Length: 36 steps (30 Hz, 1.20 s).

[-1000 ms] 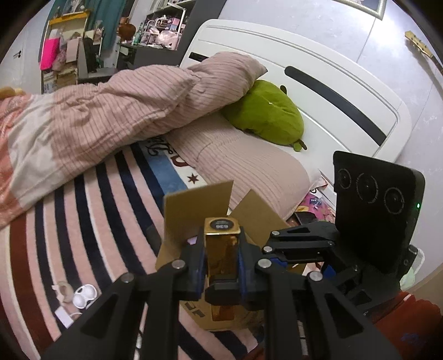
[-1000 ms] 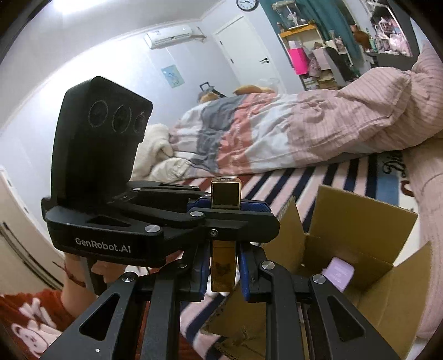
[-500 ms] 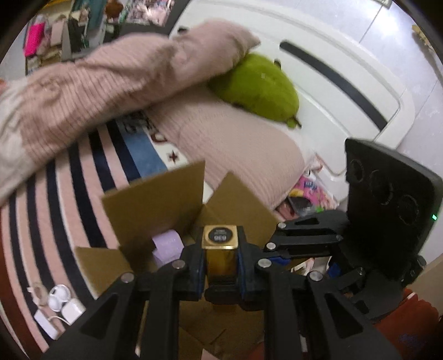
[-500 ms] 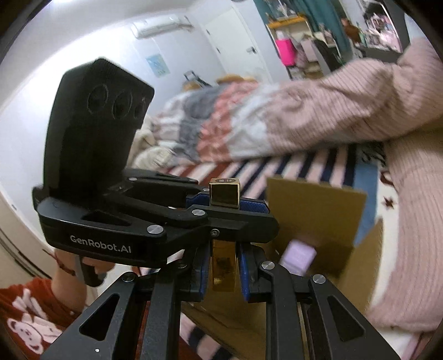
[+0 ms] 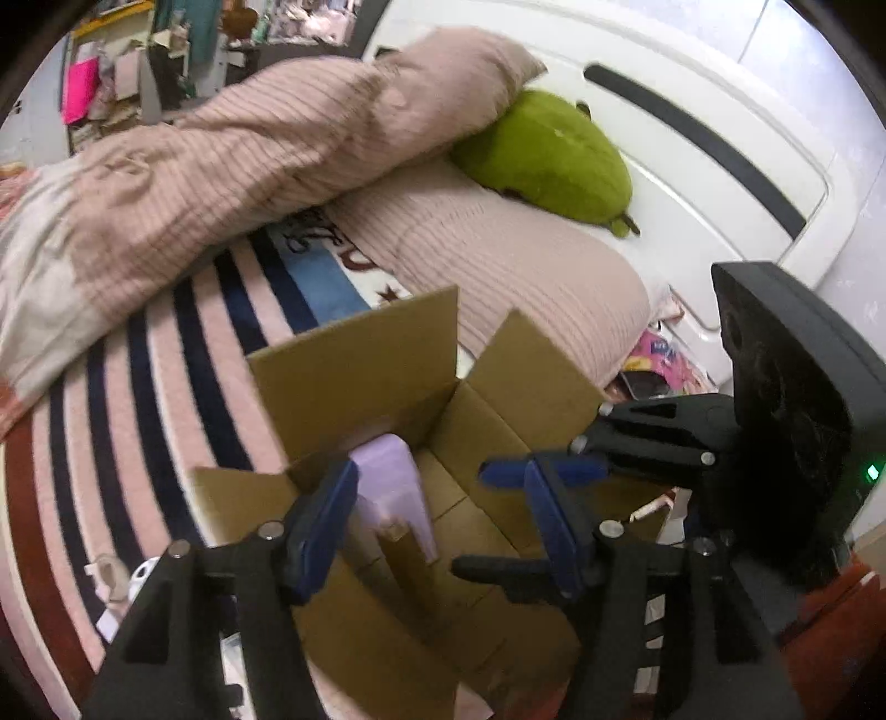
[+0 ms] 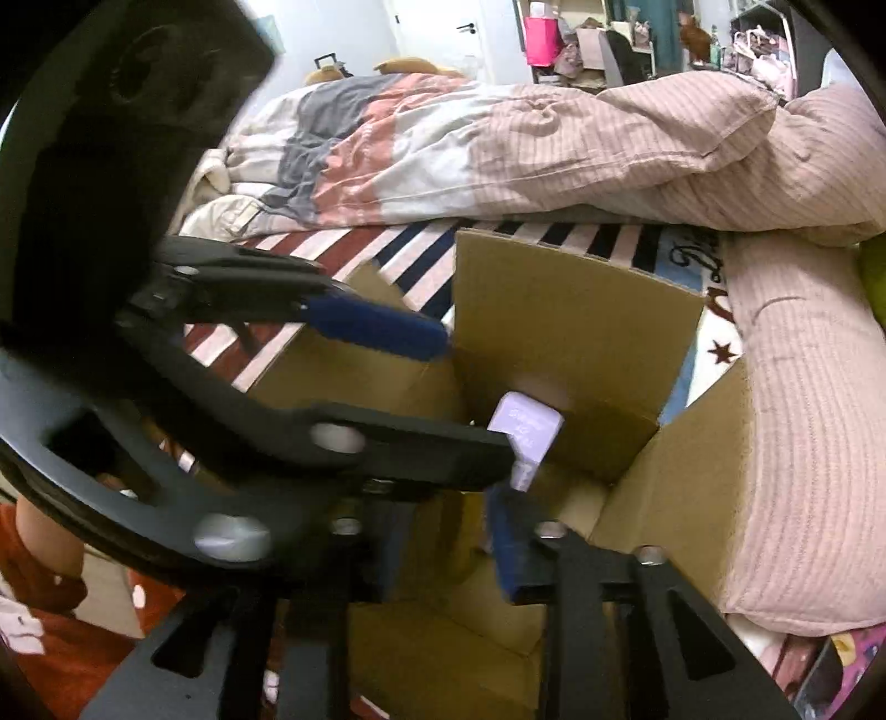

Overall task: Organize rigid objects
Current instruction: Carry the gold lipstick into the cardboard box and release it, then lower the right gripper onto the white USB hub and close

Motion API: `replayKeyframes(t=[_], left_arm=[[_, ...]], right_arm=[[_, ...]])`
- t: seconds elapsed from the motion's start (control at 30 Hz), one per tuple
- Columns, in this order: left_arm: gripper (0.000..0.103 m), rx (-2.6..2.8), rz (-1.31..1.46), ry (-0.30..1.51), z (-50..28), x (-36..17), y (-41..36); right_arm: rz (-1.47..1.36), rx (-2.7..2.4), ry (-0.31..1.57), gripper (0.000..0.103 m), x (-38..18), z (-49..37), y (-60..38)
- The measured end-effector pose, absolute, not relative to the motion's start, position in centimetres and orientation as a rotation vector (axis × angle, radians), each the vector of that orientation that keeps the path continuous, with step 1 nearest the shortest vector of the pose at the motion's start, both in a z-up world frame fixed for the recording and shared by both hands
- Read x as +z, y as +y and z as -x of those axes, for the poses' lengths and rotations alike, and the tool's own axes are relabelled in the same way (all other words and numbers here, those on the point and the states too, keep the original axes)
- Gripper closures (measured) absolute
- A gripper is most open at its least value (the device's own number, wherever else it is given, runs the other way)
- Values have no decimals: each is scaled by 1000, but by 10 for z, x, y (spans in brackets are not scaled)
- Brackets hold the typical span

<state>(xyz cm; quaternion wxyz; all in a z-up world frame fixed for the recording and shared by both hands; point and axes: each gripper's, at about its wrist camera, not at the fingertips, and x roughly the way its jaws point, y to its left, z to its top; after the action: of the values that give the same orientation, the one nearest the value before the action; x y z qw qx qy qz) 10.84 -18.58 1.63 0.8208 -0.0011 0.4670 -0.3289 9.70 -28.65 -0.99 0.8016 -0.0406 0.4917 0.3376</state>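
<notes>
Both claws spread, empty, over cardboard box (image 5: 354, 360) w/ lilac item (image 5: 387, 487) inside. Risk: left claw (image 5: 437, 526) & right claw (image 6: 443, 559) crossing, could snag flaps, tip box.

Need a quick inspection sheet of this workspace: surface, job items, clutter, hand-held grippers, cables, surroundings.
Surface: striped bedspread on a bed; the open cardboard box sits on it.
Job's things: lilac box upright inside the cardboard box; a narrow tan object stands beside it, too blurred to name.
Clutter: small white items on the bedspread left of the box.
Grippers: left hand-held gripper open, empty, over the box; right hand-held gripper open, empty, over the box.
Cables: nothing seen.
Surroundings: pink striped duvet, pillow, green plush, white headboard, cluttered shelves.
</notes>
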Motion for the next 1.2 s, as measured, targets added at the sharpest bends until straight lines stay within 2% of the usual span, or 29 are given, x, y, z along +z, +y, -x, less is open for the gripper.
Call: replayKeyframes(t=[0.03, 0.07, 0.1, 0.13, 0.23, 0.37, 0.4, 0.57, 0.8, 0.97, 1.03, 1.1, 1.2], left_arm=[[36, -680, 9, 972, -105, 22, -176], [32, -654, 15, 946, -101, 28, -166], [29, -637, 20, 928, -98, 31, -158], [29, -610, 29, 906, -94, 36, -146], [29, -509, 55, 869, -80, 44, -109], [28, -374, 96, 838, -57, 40, -53], [24, -356, 113, 832, -53, 38, -40], [21, -225, 176, 817, -24, 18, 26], [21, -128, 272, 838, -3, -19, 91], [21, -83, 342, 871, 0, -49, 127], [21, -66, 355, 871, 2, -58, 137], [21, -55, 362, 877, 1, -65, 145], [21, -41, 369, 885, 0, -74, 156]], right_arm=[[86, 715, 1035, 54, -6, -96, -287], [84, 714, 1021, 48, -2, -94, -286], [80, 715, 1000, 36, 3, -92, -285], [75, 717, 967, 26, 10, -90, -283], [71, 740, 889, 6, 25, -83, -271], [71, 797, 795, 2, 43, -70, -238], [80, 810, 780, 0, 46, -67, -228], [171, 934, 725, 0, 46, -42, -162], [166, 1025, 874, 1, -4, -35, -88], [183, 1017, 990, 20, -60, -48, -52], [182, 1008, 1009, 36, -77, -55, -41], [173, 990, 1045, 45, -93, -64, -31], [163, 895, 1112, 51, -122, -80, -17]])
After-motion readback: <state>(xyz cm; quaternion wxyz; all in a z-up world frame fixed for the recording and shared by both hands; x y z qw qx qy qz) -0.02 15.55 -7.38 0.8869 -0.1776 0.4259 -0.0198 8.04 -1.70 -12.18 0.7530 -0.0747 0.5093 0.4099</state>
